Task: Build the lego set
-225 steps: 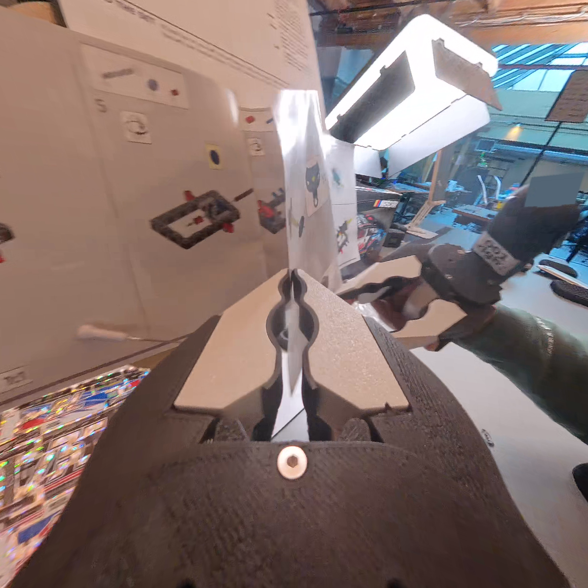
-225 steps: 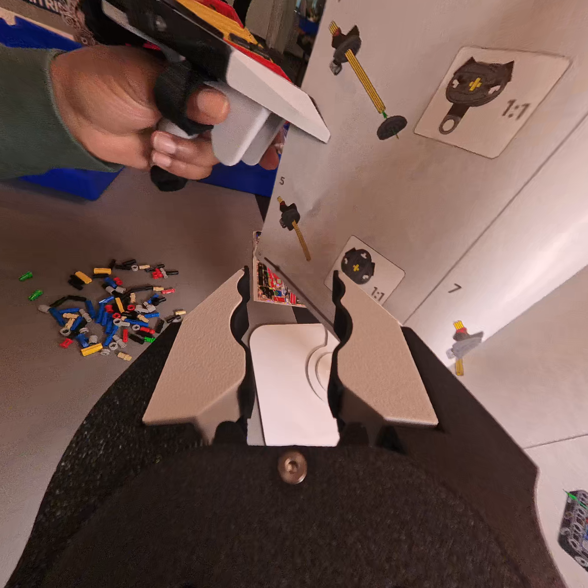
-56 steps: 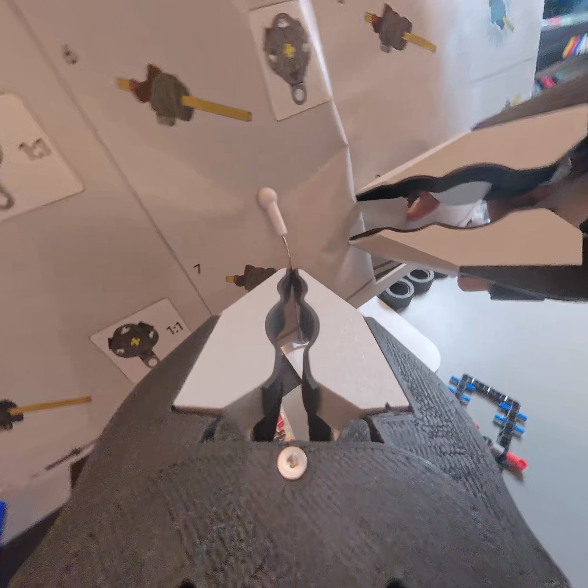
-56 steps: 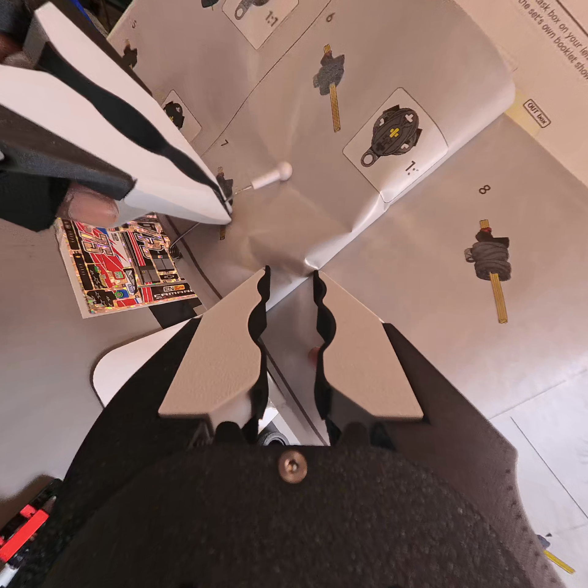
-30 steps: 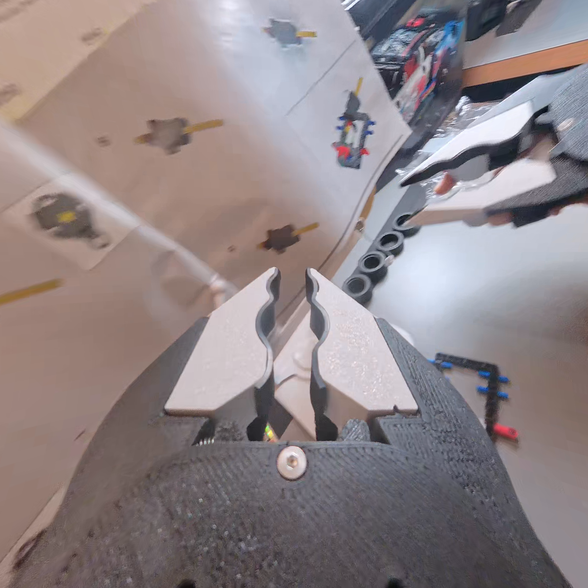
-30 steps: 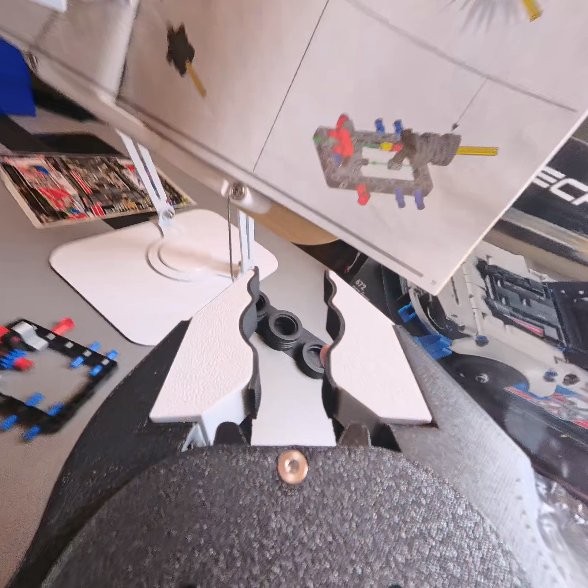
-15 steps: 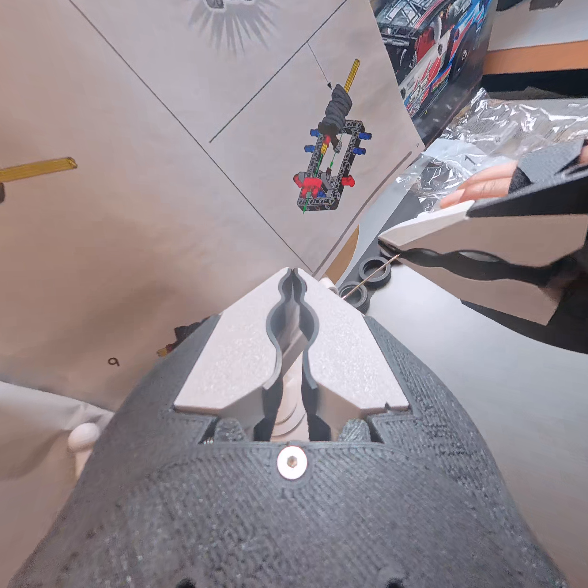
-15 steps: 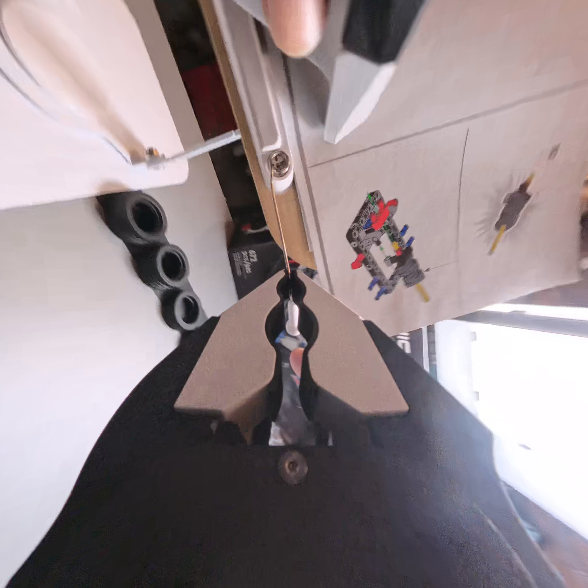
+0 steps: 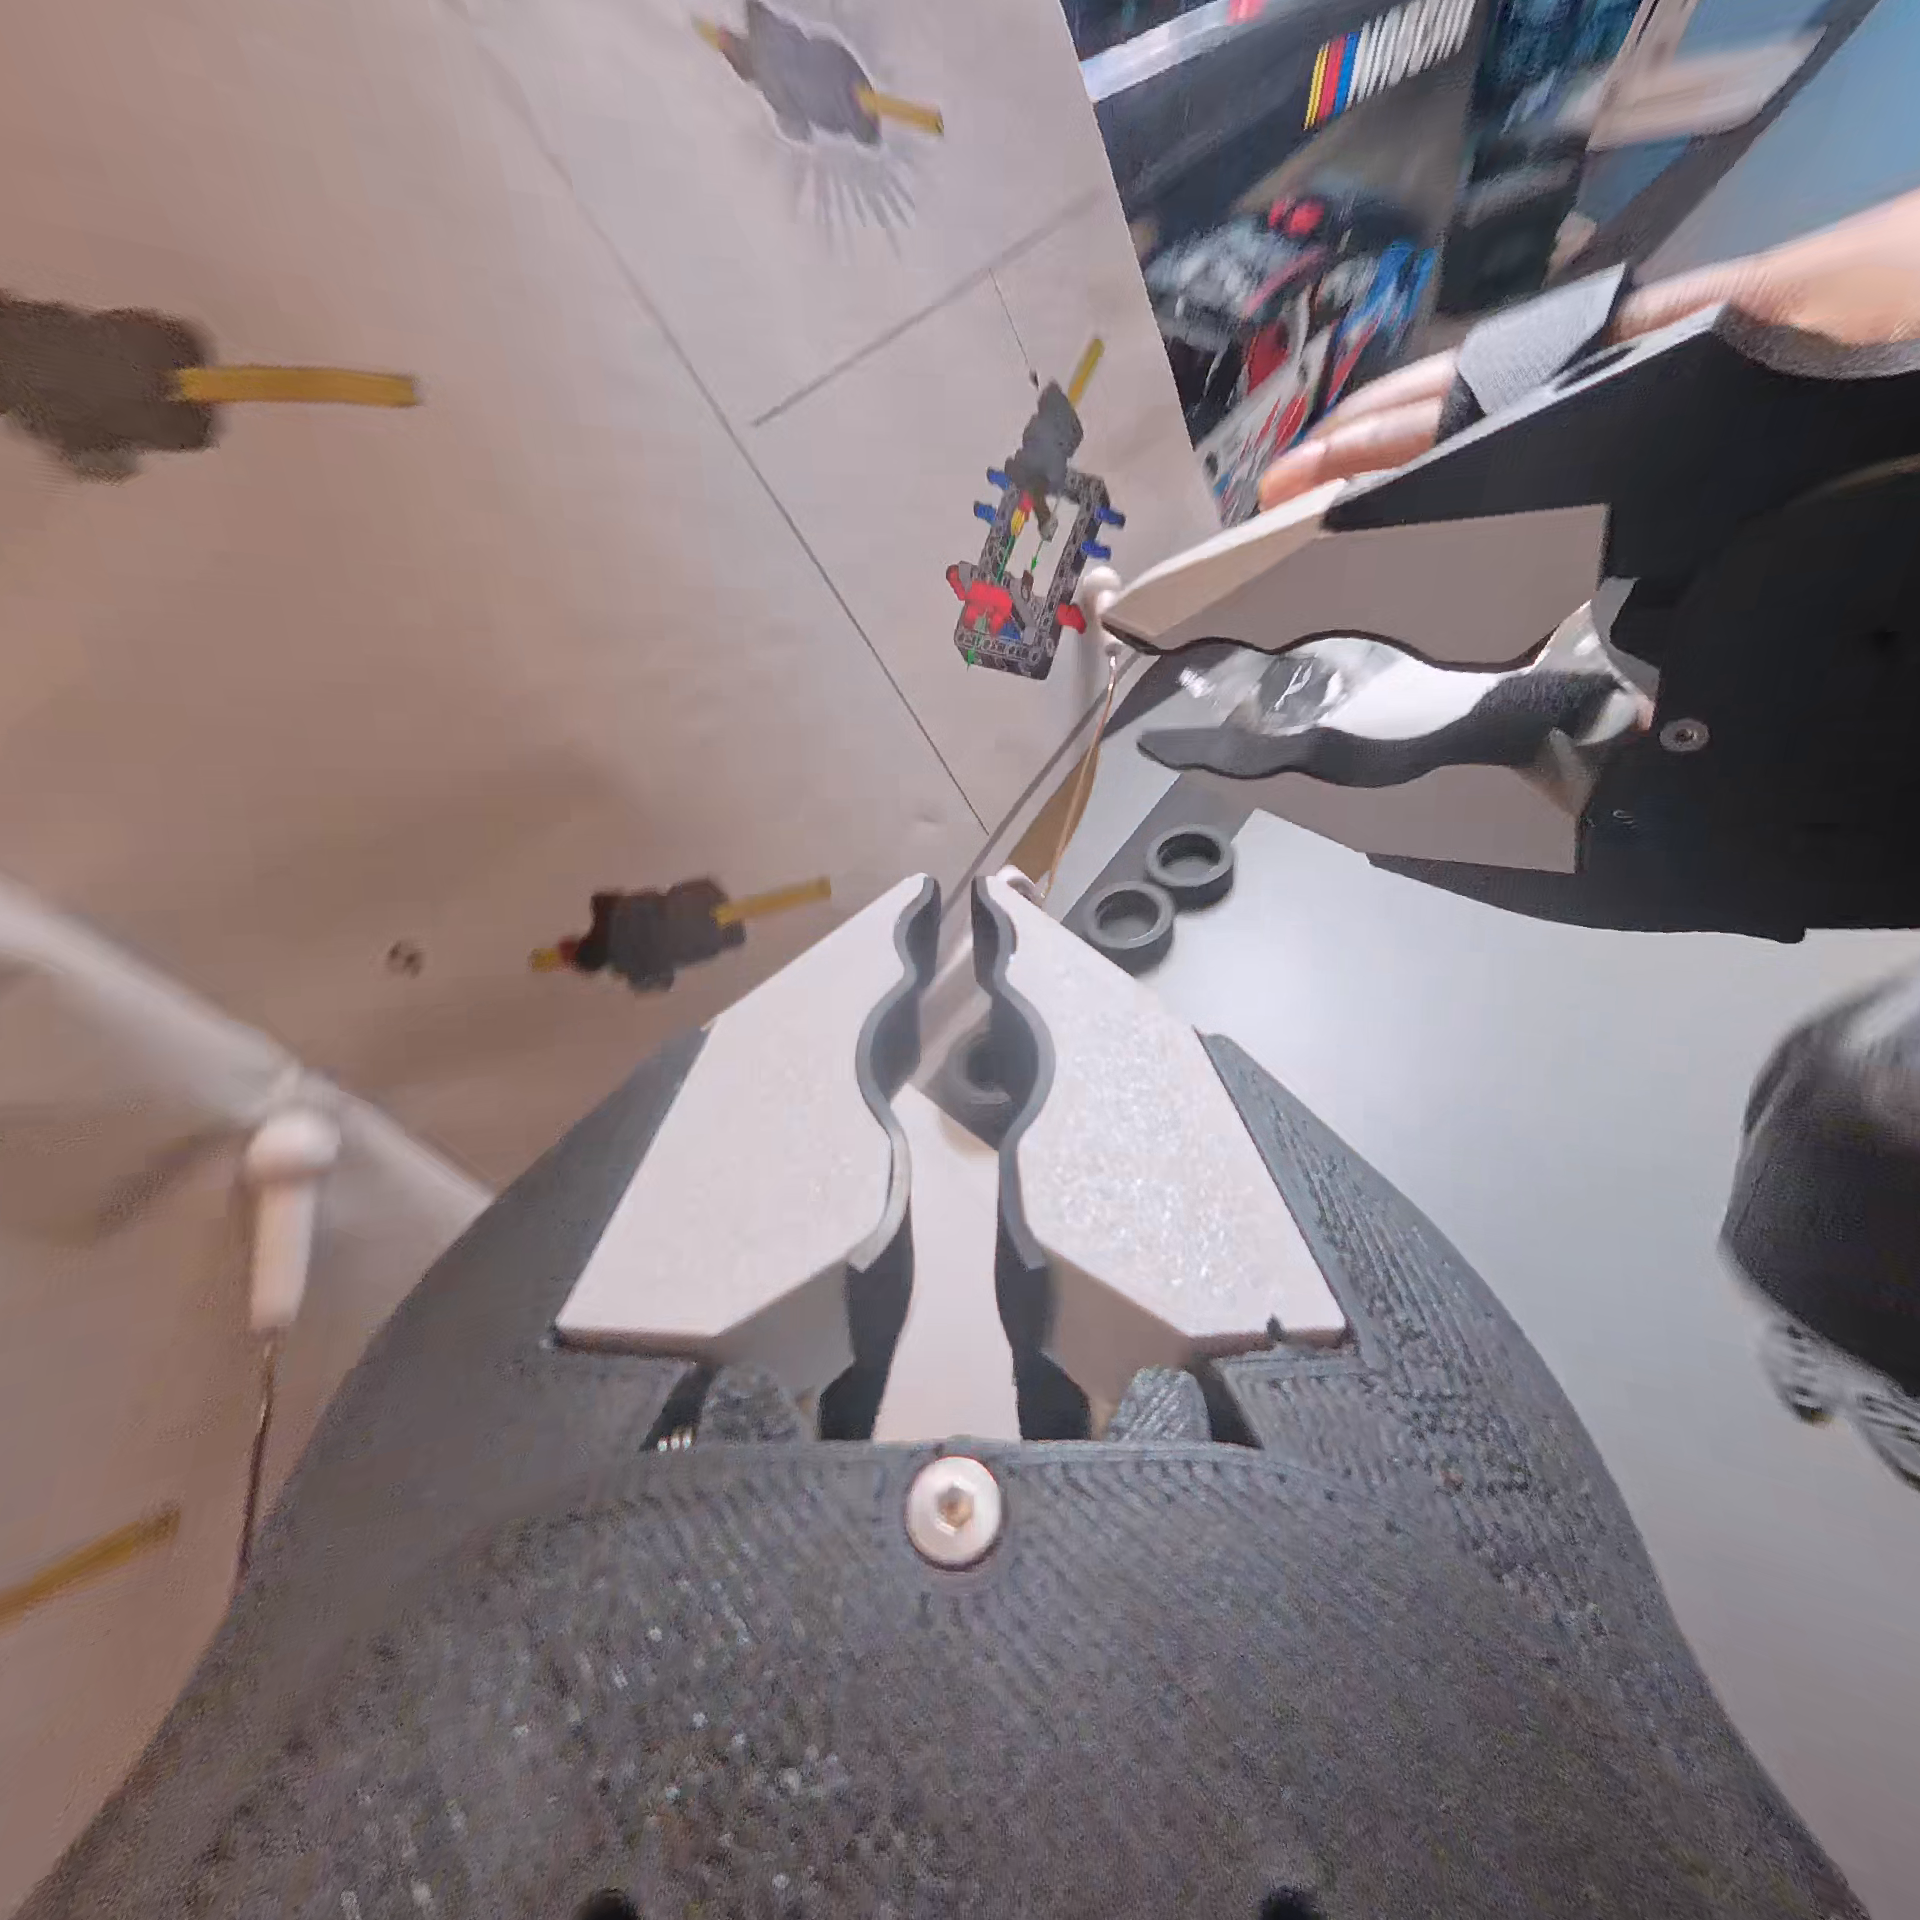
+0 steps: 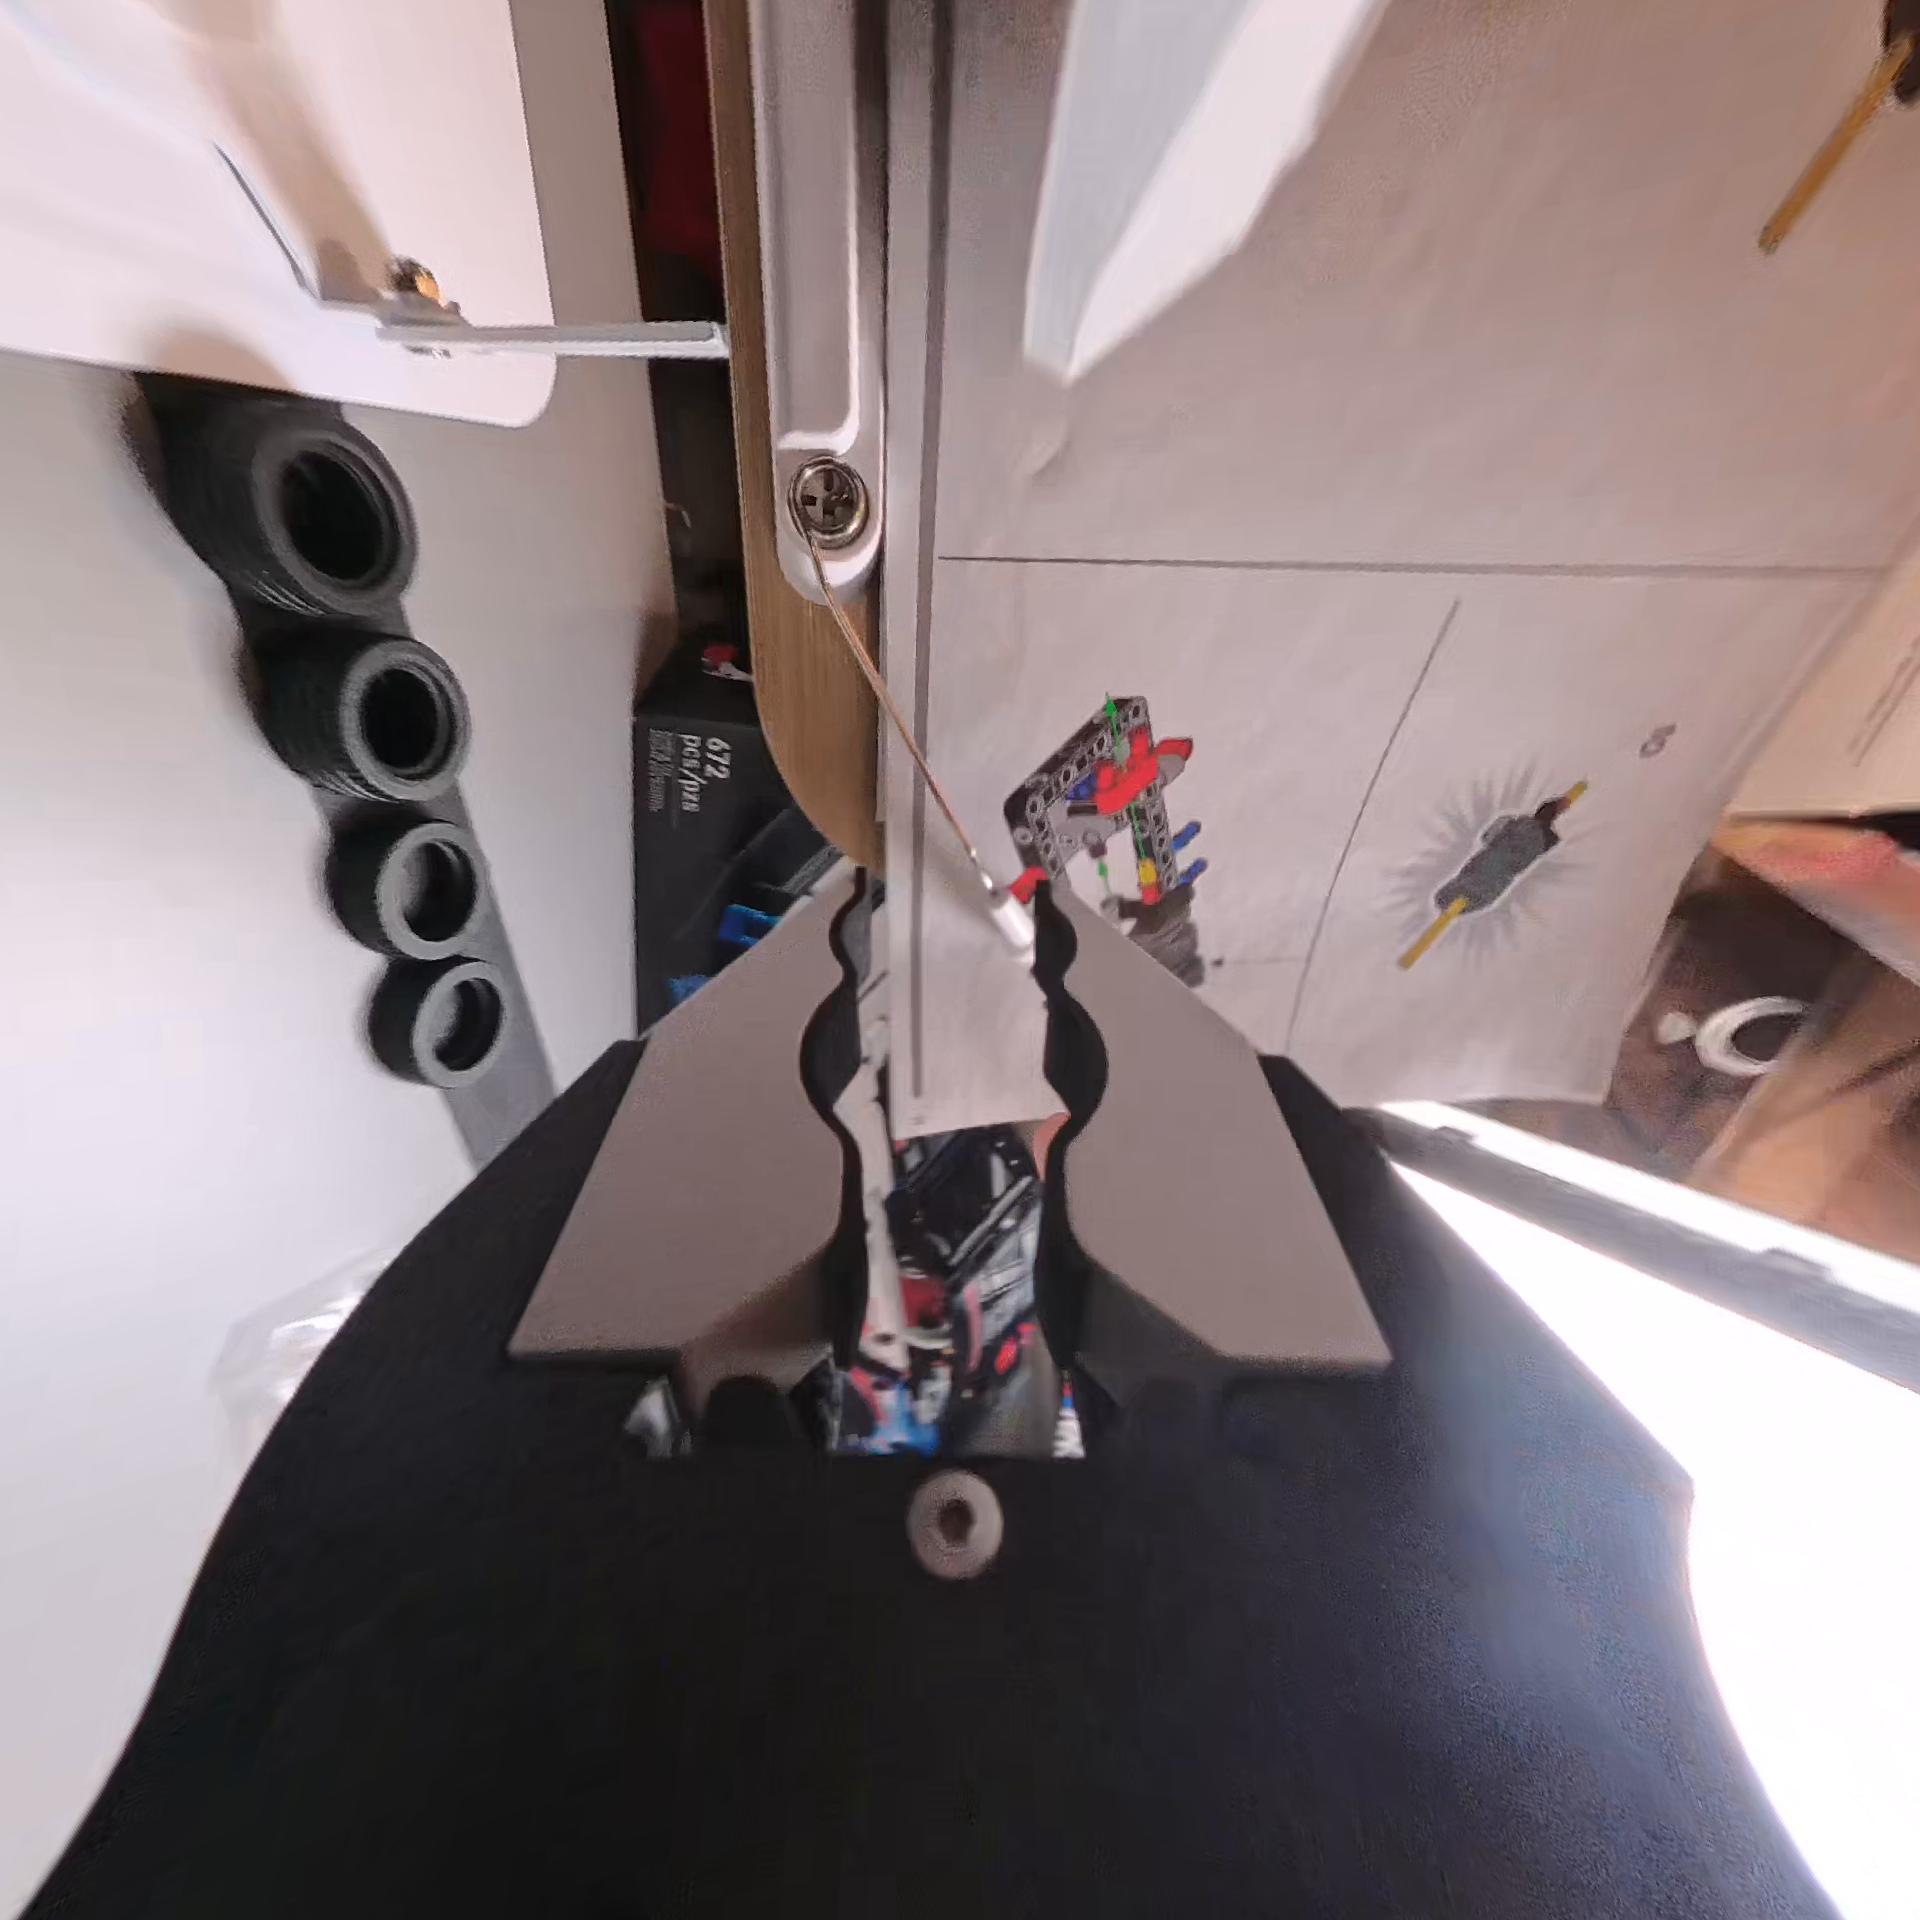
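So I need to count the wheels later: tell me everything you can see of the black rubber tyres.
The black rubber tyres are four ribbed rings with hollow centres and no rims fitted. In the right wrist view they lie in a row, touching one another, partly on a dark grey strip on the pale grey table, beside the white stand base. Nothing grips them. The left wrist view shows only three.

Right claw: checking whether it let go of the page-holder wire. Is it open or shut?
Open. In the right wrist view the right claw shows a clear gap between its fingers; the wire's white tip lies loose by one fingertip.
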The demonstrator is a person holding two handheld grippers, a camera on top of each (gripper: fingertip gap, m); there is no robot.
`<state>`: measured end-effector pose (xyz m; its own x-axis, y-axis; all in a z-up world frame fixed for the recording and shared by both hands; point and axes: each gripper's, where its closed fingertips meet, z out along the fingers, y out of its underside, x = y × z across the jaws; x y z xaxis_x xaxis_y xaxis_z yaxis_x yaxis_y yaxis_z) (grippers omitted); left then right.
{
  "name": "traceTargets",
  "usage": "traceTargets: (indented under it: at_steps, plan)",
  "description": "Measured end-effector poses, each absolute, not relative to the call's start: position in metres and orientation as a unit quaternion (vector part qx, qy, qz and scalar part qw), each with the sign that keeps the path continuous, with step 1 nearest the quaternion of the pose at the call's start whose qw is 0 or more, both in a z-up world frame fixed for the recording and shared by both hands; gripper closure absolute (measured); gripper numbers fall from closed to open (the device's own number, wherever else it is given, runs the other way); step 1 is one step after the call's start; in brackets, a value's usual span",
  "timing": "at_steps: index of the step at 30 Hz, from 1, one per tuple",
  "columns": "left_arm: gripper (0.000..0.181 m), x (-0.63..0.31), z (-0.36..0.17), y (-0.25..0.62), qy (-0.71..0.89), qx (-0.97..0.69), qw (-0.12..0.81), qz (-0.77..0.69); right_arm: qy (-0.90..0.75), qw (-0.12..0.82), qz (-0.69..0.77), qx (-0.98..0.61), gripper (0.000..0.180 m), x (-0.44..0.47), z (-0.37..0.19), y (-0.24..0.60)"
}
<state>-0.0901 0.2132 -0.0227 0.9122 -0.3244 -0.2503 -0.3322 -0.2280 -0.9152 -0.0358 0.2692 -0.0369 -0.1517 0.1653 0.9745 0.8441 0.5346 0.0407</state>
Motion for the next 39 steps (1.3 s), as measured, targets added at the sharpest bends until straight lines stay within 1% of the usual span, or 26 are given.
traceTargets:
  at_steps: [1, 4, 7, 9, 11, 13, 15, 18, 20, 25, 32, 37, 39]
  plan:
    - [0.174, -0.093, -0.018, 0.201, 0.199, -0.774, 0.601, -0.014, -0.686, 0.547, -0.287, -0.384, 0.148, -0.031, -0.038, 0.261]
    - [0.163, -0.112, -0.008, 0.161, 0.158, -0.747, 0.645, -0.047, -0.67, 0.592, -0.18, -0.409, 0.148, -0.019, -0.043, 0.222]
    - [0.16, -0.148, -0.004, 0.122, 0.111, -0.725, 0.679, -0.034, -0.625, 0.62, 0.011, -0.474, 0.146, -0.012, -0.048, 0.174]
    - [0.159, -0.181, -0.001, 0.1, 0.067, -0.712, 0.699, -0.009, -0.576, 0.616, 0.149, -0.515, 0.143, -0.006, -0.048, 0.144]
    - [0.159, -0.216, 0.002, 0.08, 0.017, -0.698, 0.716, 0.011, -0.524, 0.614, 0.249, -0.535, 0.142, 0.003, -0.045, 0.122]
    - [0.159, -0.248, 0.007, 0.062, -0.026, -0.68, 0.732, 0.029, -0.48, 0.601, 0.323, -0.551, 0.14, 0.013, -0.045, 0.105]
    - [0.16, -0.274, 0.011, 0.05, -0.057, -0.668, 0.74, 0.055, -0.444, 0.594, 0.367, -0.561, 0.138, 0.023, -0.046, 0.094]
    - [0.167, -0.299, 0.022, 0.043, -0.075, -0.653, 0.749, 0.083, -0.406, 0.629, 0.383, -0.54, 0.145, 0.042, -0.036, 0.088]
    - [0.173, -0.311, 0.033, 0.041, -0.077, -0.641, 0.756, 0.108, -0.394, 0.658, 0.38, -0.517, 0.156, 0.053, -0.033, 0.09]
    - [0.178, -0.334, 0.057, 0.046, -0.08, -0.619, 0.767, 0.147, -0.422, 0.624, 0.412, -0.513, 0.167, 0.054, -0.05, 0.092]
    - [0.181, -0.352, 0.072, 0.054, -0.09, -0.592, 0.787, 0.145, -0.425, 0.617, 0.399, -0.529, 0.167, 0.059, -0.066, 0.105]
    - [0.181, -0.354, 0.063, 0.063, -0.081, -0.597, 0.785, 0.144, -0.424, 0.609, 0.394, -0.542, 0.167, 0.059, -0.079, 0.11]
    - [0.181, -0.355, 0.062, 0.063, -0.084, -0.596, 0.786, 0.138, -0.422, 0.607, 0.393, -0.547, 0.163, 0.058, -0.083, 0.112]
